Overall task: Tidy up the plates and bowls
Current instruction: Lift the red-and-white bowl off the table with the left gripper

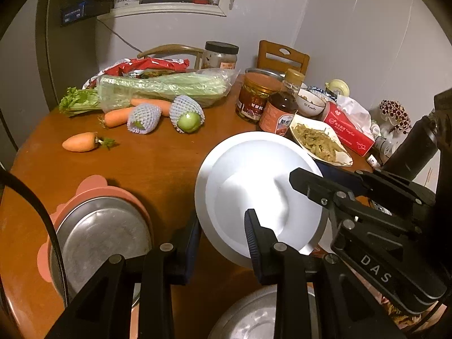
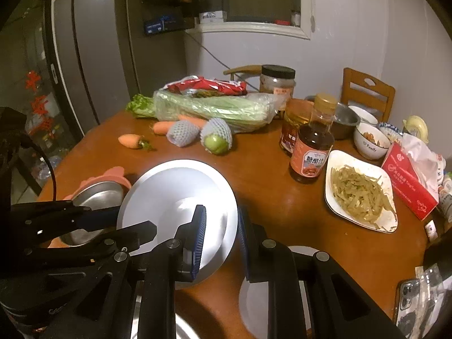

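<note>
Both grippers, left gripper point(image 1: 223, 243) and right gripper point(image 2: 219, 243), were clamped on opposite rims of the white plate point(image 1: 254, 186), held above the table point(image 1: 158, 166). Steel bowl point(image 1: 104, 237) and food dish point(image 2: 361, 192) remained unsorted; little appeared done.

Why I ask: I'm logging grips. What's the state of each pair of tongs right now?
Left tongs: closed on the white plate.
Right tongs: closed on the same white plate.

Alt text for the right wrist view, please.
Both grippers, right gripper and left gripper, clamp opposite edges of a white plate lifted above a brown table. Behind lie carrots, bagged celery, a sauce bottle and a dish of food.
</note>
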`<action>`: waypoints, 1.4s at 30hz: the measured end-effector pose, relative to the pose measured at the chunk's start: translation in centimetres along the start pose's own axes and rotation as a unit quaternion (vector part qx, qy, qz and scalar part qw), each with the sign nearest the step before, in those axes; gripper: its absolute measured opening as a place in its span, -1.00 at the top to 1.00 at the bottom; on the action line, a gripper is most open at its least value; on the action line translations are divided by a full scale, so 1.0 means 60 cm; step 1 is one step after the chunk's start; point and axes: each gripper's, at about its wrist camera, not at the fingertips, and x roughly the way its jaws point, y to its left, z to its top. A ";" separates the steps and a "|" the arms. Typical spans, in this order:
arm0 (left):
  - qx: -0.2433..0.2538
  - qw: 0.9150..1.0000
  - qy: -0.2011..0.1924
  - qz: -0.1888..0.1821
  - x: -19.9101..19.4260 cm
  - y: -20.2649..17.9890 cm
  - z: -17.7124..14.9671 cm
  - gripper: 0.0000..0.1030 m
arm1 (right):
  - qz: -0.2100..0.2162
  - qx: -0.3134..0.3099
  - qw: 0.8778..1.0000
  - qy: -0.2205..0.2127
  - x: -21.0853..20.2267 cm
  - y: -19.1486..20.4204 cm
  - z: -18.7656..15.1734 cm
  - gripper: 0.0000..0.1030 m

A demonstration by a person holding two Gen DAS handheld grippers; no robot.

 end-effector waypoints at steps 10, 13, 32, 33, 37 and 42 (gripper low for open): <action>0.009 1.000 -0.016 -0.004 -0.039 -0.007 -0.022 0.38 | -0.009 0.002 1.000 -0.014 -0.047 0.024 -0.018 0.56; 0.010 1.000 -0.024 -0.006 -0.053 -0.009 -0.028 0.38 | -0.010 0.002 1.000 -0.021 -0.062 0.030 -0.023 0.56; 0.013 0.998 -0.059 -0.007 -0.122 -0.014 -0.076 0.38 | -0.013 0.000 0.999 -0.045 -0.132 0.073 -0.072 0.55; 0.014 0.998 -0.060 -0.007 -0.124 -0.015 -0.078 0.38 | -0.014 0.000 0.999 -0.046 -0.135 0.074 -0.074 0.55; 0.020 0.998 -0.065 -0.005 -0.134 -0.022 -0.087 0.38 | -0.014 0.000 0.998 -0.053 -0.148 0.079 -0.084 0.55; 0.029 0.997 -0.071 -0.002 -0.147 -0.034 -0.096 0.38 | -0.017 0.002 0.998 -0.059 -0.163 0.079 -0.097 0.55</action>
